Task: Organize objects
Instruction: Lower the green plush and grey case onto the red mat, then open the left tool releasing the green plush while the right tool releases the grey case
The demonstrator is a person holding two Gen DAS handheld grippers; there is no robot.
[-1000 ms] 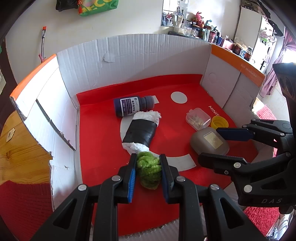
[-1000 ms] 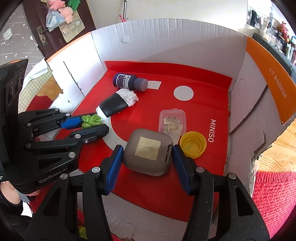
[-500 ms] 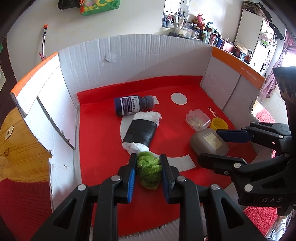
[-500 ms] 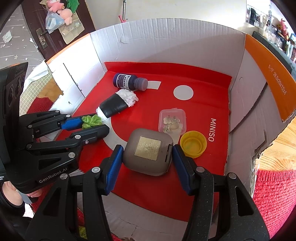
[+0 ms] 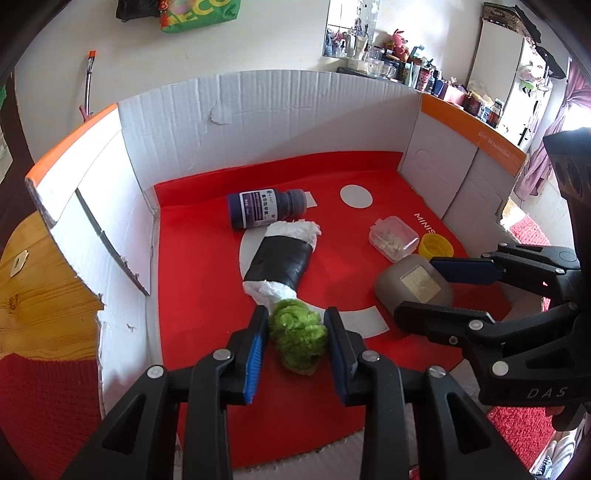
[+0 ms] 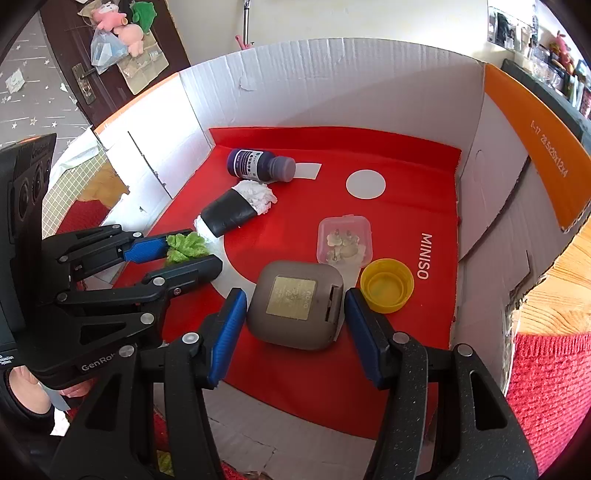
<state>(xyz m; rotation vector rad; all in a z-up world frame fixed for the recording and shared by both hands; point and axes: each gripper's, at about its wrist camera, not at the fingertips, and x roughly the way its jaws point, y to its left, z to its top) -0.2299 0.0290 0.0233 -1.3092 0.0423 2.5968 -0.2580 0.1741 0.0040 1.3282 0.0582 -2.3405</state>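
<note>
Seemingly early: left gripper [image 5: 295,332] jaws are opening around the green tuft [image 5: 298,339]; right gripper [image 6: 293,321] is straddling the case [image 6: 295,304], unclamped. Bottle [image 5: 266,208], tub [image 6: 344,240], cap [image 6: 386,285] are lying scattered.

Green bag [image 5: 199,14], cluttered shelf [image 5: 424,79].

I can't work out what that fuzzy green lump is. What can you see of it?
The fuzzy green lump looks like soft, bright green chenille or yarn, bunched into an irregular ball. It lies on the red mat at the near left of the cardboard box, its far end against the white paper end of the black-wrapped roll. It sits between the blue pads of the left gripper, whose jaws are opening; small gaps show on both sides.
</note>
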